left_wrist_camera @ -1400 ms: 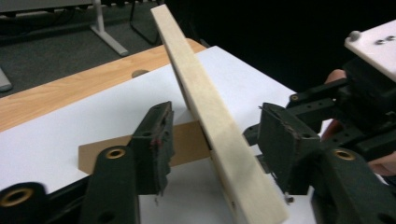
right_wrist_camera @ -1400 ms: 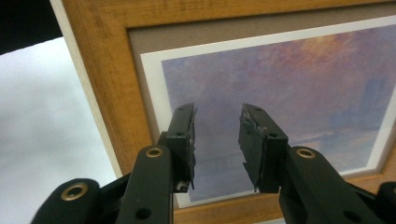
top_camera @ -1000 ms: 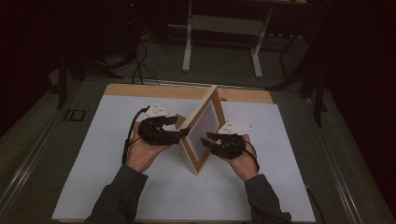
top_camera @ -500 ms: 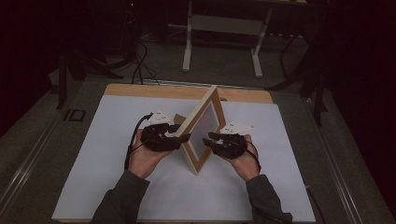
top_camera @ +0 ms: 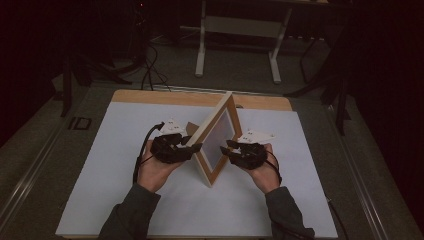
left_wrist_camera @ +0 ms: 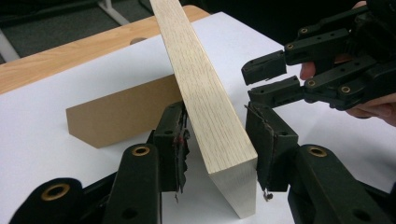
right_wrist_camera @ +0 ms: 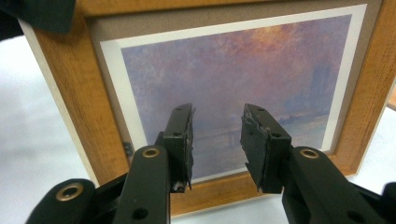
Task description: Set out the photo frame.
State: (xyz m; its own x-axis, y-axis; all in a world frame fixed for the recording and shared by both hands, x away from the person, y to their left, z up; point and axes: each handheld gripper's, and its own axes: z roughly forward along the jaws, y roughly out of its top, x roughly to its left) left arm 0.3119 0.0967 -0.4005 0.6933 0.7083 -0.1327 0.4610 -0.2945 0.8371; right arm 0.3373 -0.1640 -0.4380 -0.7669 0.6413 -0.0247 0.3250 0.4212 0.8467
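Near the counter's [top_camera: 125, 200] middle, the picture frame [top_camera: 216, 142] is standing upright on its brown back stand [left_wrist_camera: 121, 112]. The left gripper [left_wrist_camera: 217, 144] jaws, just closing, are straddling its edge without clearly pressing yet. The right gripper [right_wrist_camera: 217, 144] is hovering half-open before the picture, so gripping and moving are remaining.

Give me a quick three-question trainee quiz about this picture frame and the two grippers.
1. True or false: the picture frame lies flat on the table.
2. Which gripper has the frame's wooden edge between its jaws?
3. The right gripper points at: A) the printed picture on the frame's front, B) the brown prop behind the frame, C) the table's far edge.

Key
1. False: it stands tilted, leaning on the brown prop.
2. The left gripper; its jaws have just been closing, with the frame's edge between them.
3. A; its jaws are apart, with nothing between them.
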